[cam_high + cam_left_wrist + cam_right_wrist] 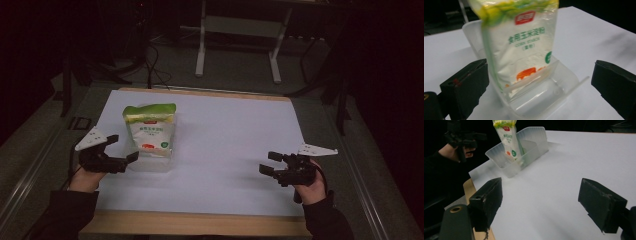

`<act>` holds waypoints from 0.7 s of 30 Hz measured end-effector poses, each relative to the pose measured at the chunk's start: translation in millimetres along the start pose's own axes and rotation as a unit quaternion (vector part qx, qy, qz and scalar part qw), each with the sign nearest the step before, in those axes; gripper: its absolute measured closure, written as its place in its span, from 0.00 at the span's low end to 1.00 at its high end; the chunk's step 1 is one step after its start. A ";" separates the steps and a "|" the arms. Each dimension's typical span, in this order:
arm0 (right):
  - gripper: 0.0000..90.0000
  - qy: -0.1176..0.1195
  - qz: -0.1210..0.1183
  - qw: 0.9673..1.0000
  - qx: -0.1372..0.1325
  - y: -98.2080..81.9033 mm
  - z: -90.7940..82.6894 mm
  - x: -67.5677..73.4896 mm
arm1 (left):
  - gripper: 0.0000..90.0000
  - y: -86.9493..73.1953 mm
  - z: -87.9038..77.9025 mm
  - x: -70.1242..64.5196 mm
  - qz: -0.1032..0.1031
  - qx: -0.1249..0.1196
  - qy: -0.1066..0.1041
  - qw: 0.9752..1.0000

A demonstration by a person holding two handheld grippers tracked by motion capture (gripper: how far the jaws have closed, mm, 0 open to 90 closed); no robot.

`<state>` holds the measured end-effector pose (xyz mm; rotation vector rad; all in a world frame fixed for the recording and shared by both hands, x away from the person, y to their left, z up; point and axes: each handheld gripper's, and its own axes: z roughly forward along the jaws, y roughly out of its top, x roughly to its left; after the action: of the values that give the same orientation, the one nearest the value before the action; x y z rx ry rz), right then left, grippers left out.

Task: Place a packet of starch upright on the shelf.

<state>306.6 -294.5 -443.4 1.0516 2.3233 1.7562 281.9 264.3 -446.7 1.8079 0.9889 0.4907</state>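
Standing upright in a clear plastic container (152, 162), a bag of corn starch (150, 127) sits left of centre on the white surface (230, 145). Left claw (122, 148) jaws apart, just beside the container's near left side, not touching. Right claw (268, 162) jaws apart, low over bare surface, well apart from the container. Bag top green and yellow.

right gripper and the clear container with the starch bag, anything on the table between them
Nothing: in the high view the white table is bare between the right gripper and the clear container holding the starch bag. The right gripper view shows the same bare stretch.
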 end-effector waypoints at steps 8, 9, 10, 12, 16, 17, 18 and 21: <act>0.22 -0.003 -0.002 1.000 0.001 -2.5 -1.3 0.4 | 0.02 -2.9 -8.3 -24.3 0.005 -0.009 -0.033 0.999; 0.22 -0.003 0.000 1.000 0.003 -3.7 -0.8 0.4 | 0.02 -3.1 -8.9 -33.0 0.005 -0.012 -0.047 0.999; 0.22 -0.002 0.001 1.000 0.002 -4.3 -0.4 0.5 | 0.02 -3.1 -8.7 -36.0 0.005 -0.012 -0.052 0.999; 0.22 -0.001 0.001 1.000 0.004 -5.3 0.0 0.8 | 0.02 -3.2 -7.7 -44.7 0.012 -0.013 -0.059 0.998; 0.22 0.001 0.002 1.000 0.004 -7.4 1.1 1.8 | 0.02 -3.9 -2.7 -59.8 0.022 -0.020 -0.077 0.997; 0.22 0.001 0.002 1.000 0.005 -7.9 1.4 2.2 | 0.02 -3.7 -0.8 -62.8 0.025 -0.018 -0.085 0.996; 0.22 0.001 0.000 1.000 0.006 -8.4 1.7 2.4 | 0.02 -3.4 1.1 -65.8 0.028 -0.015 -0.089 0.995; 0.22 0.001 0.000 1.000 0.007 -10.7 3.1 2.8 | 0.02 -2.5 7.4 -73.2 0.034 -0.009 -0.113 0.993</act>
<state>300.6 -291.8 -452.8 1.0523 2.3398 1.7436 243.0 201.8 -445.0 1.8405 0.7667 0.3253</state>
